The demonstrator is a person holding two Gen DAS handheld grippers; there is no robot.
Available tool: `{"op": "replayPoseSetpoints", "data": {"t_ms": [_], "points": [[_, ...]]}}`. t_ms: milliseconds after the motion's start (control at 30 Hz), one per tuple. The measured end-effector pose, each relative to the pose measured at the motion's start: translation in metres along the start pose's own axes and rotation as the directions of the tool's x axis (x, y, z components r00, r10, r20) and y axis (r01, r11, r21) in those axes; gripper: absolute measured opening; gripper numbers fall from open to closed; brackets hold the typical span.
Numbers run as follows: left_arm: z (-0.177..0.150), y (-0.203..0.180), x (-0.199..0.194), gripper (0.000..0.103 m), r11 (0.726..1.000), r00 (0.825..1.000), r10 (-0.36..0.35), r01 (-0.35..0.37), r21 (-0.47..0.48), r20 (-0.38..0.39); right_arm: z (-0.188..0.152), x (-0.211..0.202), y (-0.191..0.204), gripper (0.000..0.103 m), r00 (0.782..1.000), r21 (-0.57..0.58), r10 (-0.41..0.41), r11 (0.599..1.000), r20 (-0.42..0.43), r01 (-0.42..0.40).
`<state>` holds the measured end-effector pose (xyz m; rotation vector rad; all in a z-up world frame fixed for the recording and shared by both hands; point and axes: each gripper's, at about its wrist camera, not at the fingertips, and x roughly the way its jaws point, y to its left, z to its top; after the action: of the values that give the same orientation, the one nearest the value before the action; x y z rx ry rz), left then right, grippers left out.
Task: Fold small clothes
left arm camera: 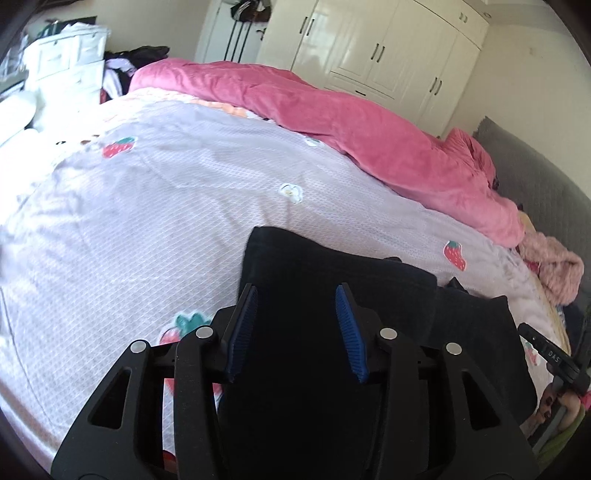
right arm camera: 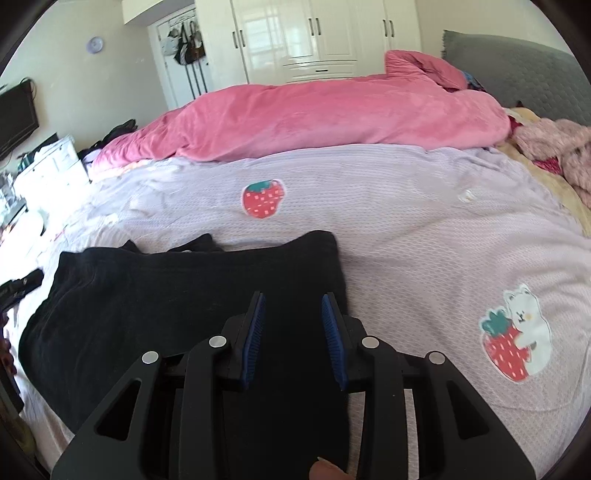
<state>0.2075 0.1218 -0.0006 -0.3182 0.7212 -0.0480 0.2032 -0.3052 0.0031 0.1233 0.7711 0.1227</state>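
both grippers, left [left arm camera: 295, 295] and right [right arm camera: 293, 304], jaws apart over black garment [right arm camera: 184, 288] on bed [right arm camera: 406, 221].

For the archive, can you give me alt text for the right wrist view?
The open right gripper hovers over a dark garment spread flat on a lilac strawberry-print bedspread. A rumpled pink duvet lies across the far side, white wardrobes behind.

Room brightly daylit, light thrown in from left. Glossy white wardrobe doors [right arm camera: 295, 37] marked by window glare. Lilac strawberry-print bedspread [left arm camera: 129, 221] washed out, bit blurry at left. Black folded garment [right arm camera: 166, 295] left nearly detail-free. Heavy fisheye bending, corners vignetted dark.
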Motion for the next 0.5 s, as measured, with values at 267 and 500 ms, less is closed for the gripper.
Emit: {"op": "replayPoseSetpoints", "data": {"t_ms": [267,500], "points": [[-0.014,0.018,0.005,0.043,0.994,0.996,-0.074,0.070,-0.079,-0.052,0.011,0.006,-0.019,0.039,0.999,0.015,-0.025,1.000,-0.040,0.025],[-0.023,0.014,0.013,0.039,0.998,0.997,-0.055,0.053,-0.042,-0.057,0.018,0.036,-0.018,0.039,0.995,0.023,-0.008,1.000,-0.103,0.010]]}}
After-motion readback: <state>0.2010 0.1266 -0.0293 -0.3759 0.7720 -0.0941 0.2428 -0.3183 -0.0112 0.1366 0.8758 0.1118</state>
